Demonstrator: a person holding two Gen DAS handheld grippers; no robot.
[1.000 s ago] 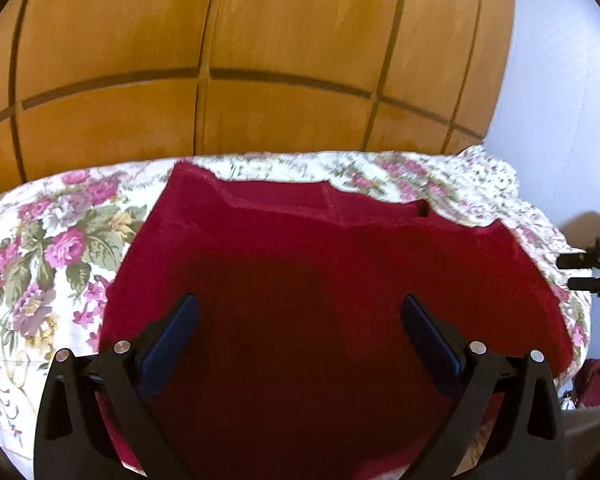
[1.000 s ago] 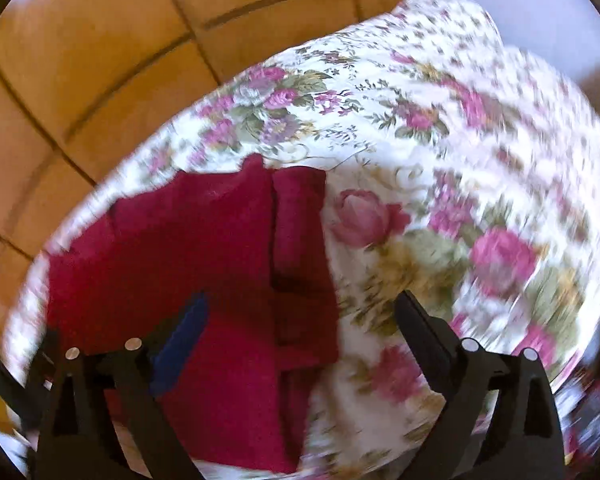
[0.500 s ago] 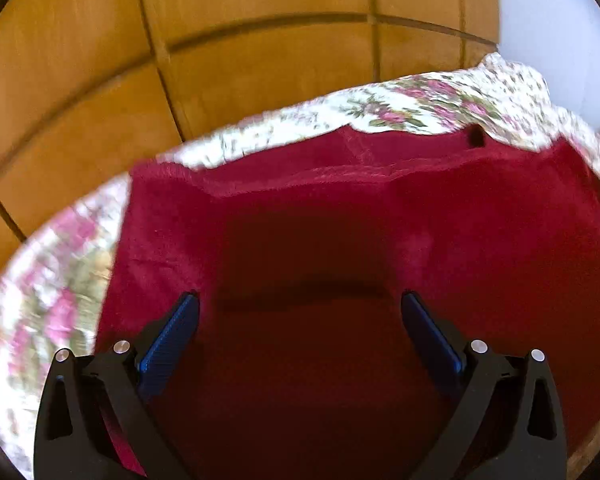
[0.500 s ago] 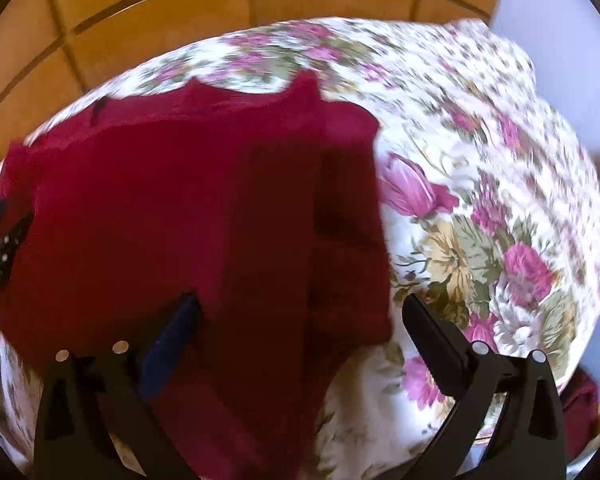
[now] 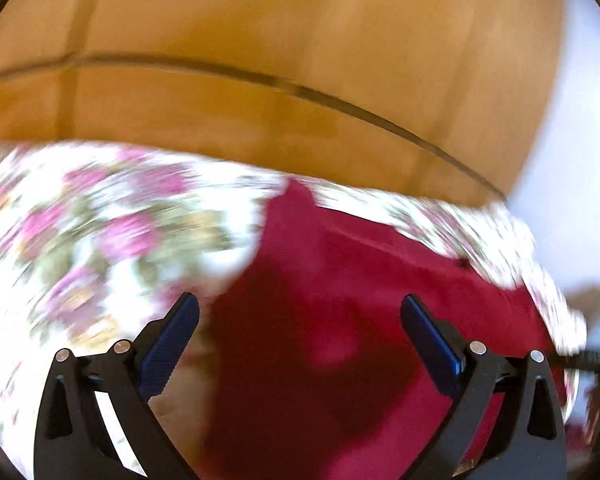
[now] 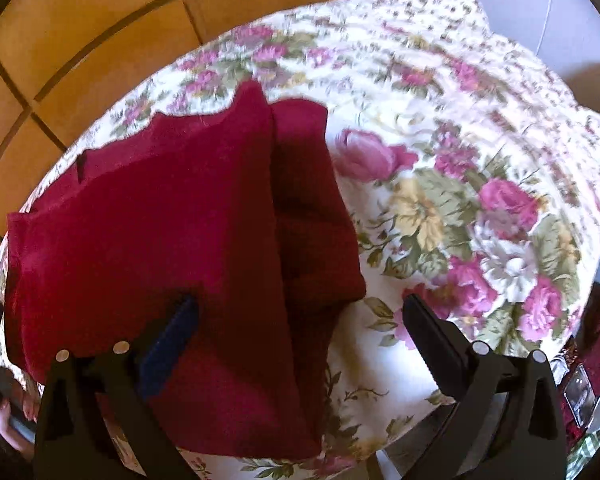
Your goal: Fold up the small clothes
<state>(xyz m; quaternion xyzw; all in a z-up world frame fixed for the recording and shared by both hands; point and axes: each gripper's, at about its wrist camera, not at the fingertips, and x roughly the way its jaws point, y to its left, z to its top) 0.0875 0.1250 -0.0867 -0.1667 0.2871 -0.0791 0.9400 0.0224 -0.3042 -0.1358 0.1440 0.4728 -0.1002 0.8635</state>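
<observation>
A dark red garment lies flat on a floral-covered table, its right side folded over in a narrow strip. My right gripper hangs open above the garment's lower right part, one finger over the cloth, the other over the floral cover. In the blurred left wrist view the same red garment fills the lower middle. My left gripper is open above its left edge, holding nothing.
The floral cloth drapes a small round table over an orange tiled floor. A white wall stands at the back right. Dark red cloth and clutter sit below the table's right edge. A hand shows at the lower left.
The left gripper has swung leftward, so the garment now sits to the right and floral cloth shows on the left. The right gripper's view shifted back to the right. Both stayed open.
</observation>
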